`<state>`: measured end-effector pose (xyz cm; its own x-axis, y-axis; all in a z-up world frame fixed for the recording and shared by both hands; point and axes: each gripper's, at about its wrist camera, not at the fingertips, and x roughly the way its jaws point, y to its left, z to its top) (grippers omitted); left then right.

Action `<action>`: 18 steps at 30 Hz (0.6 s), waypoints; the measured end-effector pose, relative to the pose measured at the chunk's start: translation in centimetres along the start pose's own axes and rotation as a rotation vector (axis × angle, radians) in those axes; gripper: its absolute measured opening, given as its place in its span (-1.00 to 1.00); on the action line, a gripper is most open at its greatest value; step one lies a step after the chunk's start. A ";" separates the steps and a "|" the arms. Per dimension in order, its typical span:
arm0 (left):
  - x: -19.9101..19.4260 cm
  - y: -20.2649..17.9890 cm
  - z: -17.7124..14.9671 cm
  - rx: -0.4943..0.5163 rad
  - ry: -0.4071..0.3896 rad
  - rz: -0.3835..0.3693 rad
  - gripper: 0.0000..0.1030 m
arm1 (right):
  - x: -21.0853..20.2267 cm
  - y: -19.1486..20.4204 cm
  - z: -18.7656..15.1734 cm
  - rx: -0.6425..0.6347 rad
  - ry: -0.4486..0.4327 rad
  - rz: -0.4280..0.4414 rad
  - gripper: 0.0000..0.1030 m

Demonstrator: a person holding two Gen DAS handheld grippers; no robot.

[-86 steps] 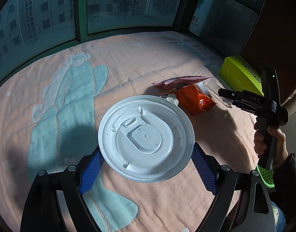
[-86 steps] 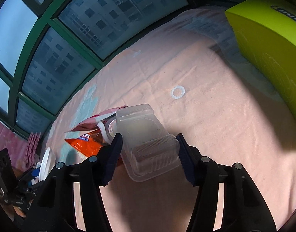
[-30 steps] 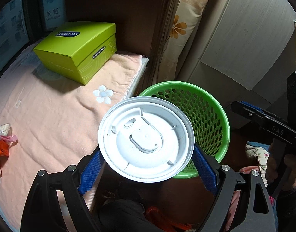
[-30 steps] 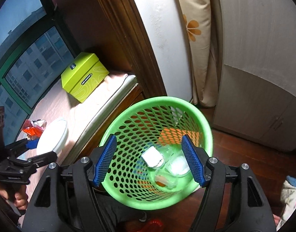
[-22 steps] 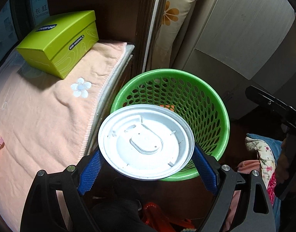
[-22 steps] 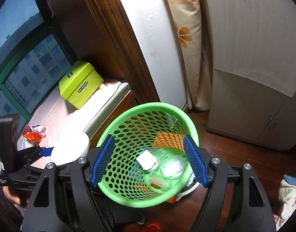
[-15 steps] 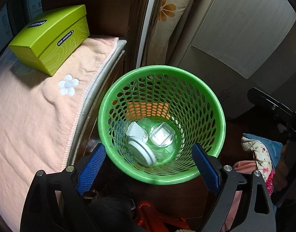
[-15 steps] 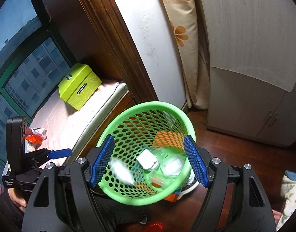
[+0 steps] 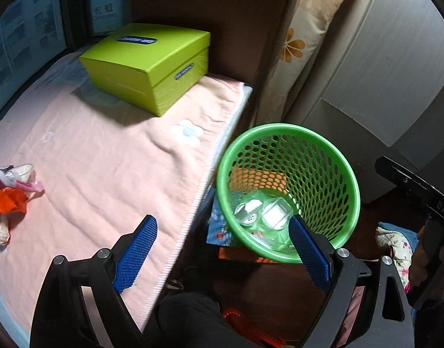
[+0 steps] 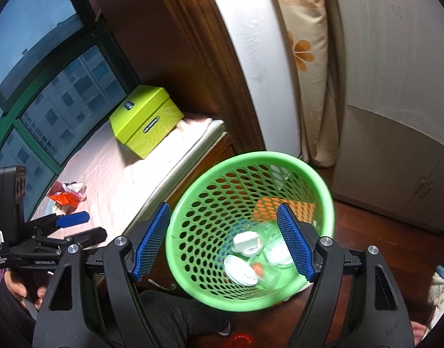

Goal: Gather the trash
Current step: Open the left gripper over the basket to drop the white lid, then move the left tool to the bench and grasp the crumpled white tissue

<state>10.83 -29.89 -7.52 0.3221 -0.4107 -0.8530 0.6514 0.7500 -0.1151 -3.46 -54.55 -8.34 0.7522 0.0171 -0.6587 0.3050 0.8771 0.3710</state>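
A green mesh basket [image 9: 332, 156] [image 10: 323, 185] stands on the floor beside the bed. It holds a white round lid [image 10: 240, 269] and clear plastic containers [image 9: 275, 213]. My left gripper [image 9: 222, 249] is open and empty, over the bed edge next to the basket; it also shows in the right wrist view [image 10: 77, 226]. My right gripper [image 10: 225, 240] is open and empty above the basket. An orange wrapper [image 9: 7, 200] [image 10: 63, 197] with pink and white scraps lies on the pink blanket [image 9: 106, 168] at the left.
A lime-green box [image 9: 152, 61] sits at the blanket's far end against a dark wooden wall. A pale wardrobe [image 10: 396, 87] and a flowered curtain [image 10: 306, 43] stand behind the basket. Windows [image 10: 33, 58] line the far side of the bed.
My left gripper opened and the white lid fell into the basket. The left gripper then swung left towards the bed. My right gripper stayed open over the basket.
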 end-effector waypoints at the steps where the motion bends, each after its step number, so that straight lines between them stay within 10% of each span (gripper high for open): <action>1: -0.5 1.0 0.0 -0.016 -0.008 0.013 0.72 | 0.3 0.6 0.1 -0.010 0.004 0.006 0.47; 18: -7.6 19.6 -3.5 -0.312 -0.110 0.311 0.72 | 5.5 11.6 1.8 -0.172 0.066 0.142 0.51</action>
<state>18.68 -10.25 -5.07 0.5519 -0.1816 -0.8139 0.2797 0.9598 -0.0245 5.27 -45.20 -6.45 0.7391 0.1724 -0.6511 0.0905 0.9325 0.3497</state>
